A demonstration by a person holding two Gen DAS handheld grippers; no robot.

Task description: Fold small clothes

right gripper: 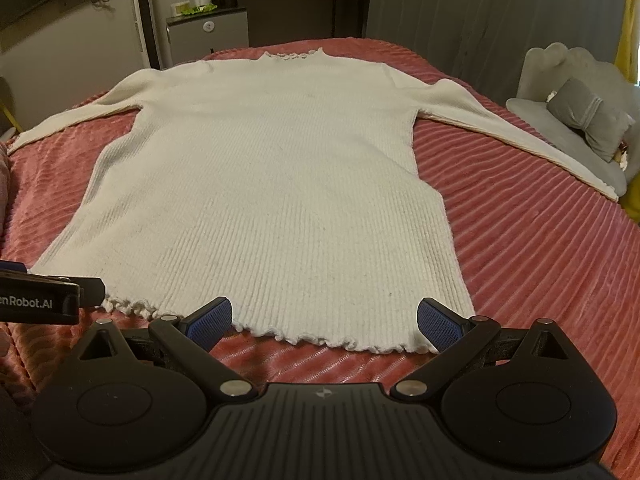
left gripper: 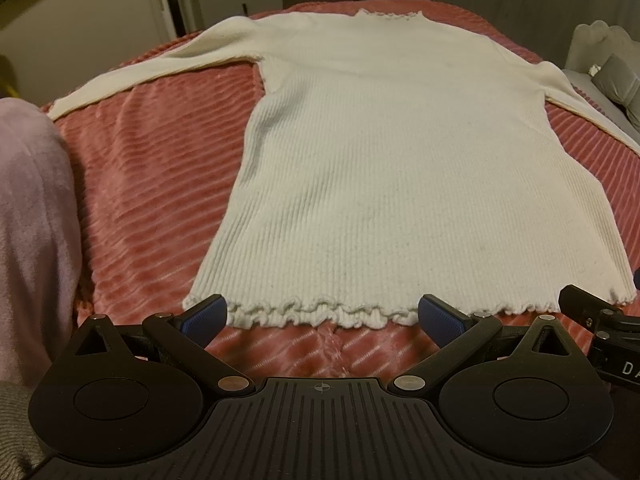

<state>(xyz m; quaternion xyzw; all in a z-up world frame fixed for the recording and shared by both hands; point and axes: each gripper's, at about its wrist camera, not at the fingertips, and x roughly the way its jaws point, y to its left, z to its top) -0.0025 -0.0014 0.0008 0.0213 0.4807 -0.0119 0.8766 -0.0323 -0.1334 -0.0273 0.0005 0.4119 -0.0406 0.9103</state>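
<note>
Cream ribbed sweater [left gripper: 400,152] lies flat, front up, on the pink ribbed bedspread [left gripper: 152,184] — sleeves spread to either side, frilled collar at the far end, frilled hem [right gripper: 320,338] nearest the cameras. Left gripper [left gripper: 322,316] and right gripper [right gripper: 324,318] sit side by side at the hem, each with jaws spread wide, holding nothing; blue pads [right gripper: 212,318] straddle the hem edge. Placement suggests a symmetric two-point pick at the hem — likely to carry the bottom up toward the collar. No fold made yet.
</note>
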